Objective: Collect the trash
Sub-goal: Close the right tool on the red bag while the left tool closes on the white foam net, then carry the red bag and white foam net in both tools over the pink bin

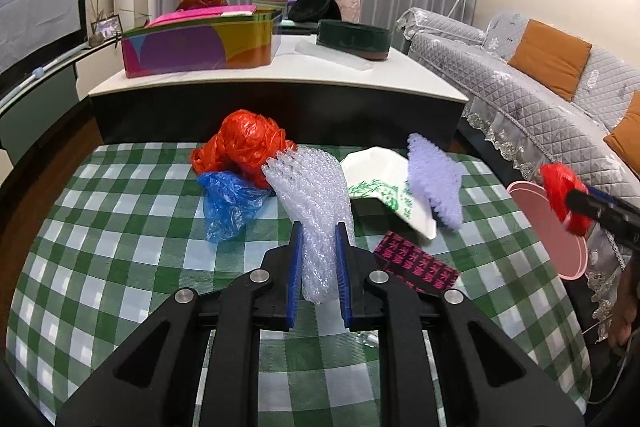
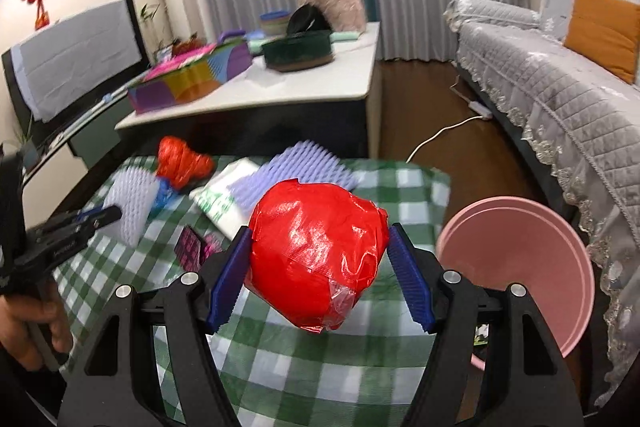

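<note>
Left wrist view: left gripper (image 1: pixel 318 251) pinches bubble wrap (image 1: pixel 312 195), lifted over the checked cloth (image 1: pixel 120 227). Right gripper (image 2: pixel 320 267) clamps red wad (image 2: pixel 318 259) beside pink bin (image 2: pixel 520 267). Advice: carry each fully over the rim before releasing; light plastic drifts.

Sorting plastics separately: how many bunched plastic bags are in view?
3: red plastic bag in the right tongs; orange crumpled plastic bag and blue crumpled plastic bag touching on the checked cloth. Others may be hidden.
</note>
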Motion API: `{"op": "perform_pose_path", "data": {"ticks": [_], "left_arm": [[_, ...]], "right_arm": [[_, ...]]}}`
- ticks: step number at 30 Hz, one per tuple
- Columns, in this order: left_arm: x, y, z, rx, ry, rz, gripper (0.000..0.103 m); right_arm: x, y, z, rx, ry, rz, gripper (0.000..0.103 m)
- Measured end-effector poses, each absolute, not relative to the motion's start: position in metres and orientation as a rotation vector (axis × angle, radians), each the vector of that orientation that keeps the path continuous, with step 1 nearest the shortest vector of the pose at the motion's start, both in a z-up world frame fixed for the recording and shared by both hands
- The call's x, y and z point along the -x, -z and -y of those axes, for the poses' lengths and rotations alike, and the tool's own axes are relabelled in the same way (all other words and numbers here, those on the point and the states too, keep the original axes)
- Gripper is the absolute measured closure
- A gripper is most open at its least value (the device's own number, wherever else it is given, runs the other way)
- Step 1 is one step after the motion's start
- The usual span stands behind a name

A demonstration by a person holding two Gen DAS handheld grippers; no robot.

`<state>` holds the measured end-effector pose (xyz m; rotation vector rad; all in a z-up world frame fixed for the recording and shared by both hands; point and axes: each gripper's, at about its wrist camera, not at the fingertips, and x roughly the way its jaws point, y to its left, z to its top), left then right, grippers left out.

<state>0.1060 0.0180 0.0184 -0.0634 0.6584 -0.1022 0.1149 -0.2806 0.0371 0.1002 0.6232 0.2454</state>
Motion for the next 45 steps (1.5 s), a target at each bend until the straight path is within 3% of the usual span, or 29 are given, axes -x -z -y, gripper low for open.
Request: {"op": "perform_pose_path", "data": {"ticks": [17, 45], "left_arm": [[-0.1, -0.025, -0.006, 0.062, 0.126, -0.64, 0.088], [-0.101, -0.025, 0.003, 0.046, 0.145, -0.633, 0.088]], "right_arm": [[-0.115, -0.067, 0.334, -0.155, -0.102, -0.534, 0.035], [-0.12, -0.068, 0.331, -0.122, -0.095, -0.531, 0.035]]}}
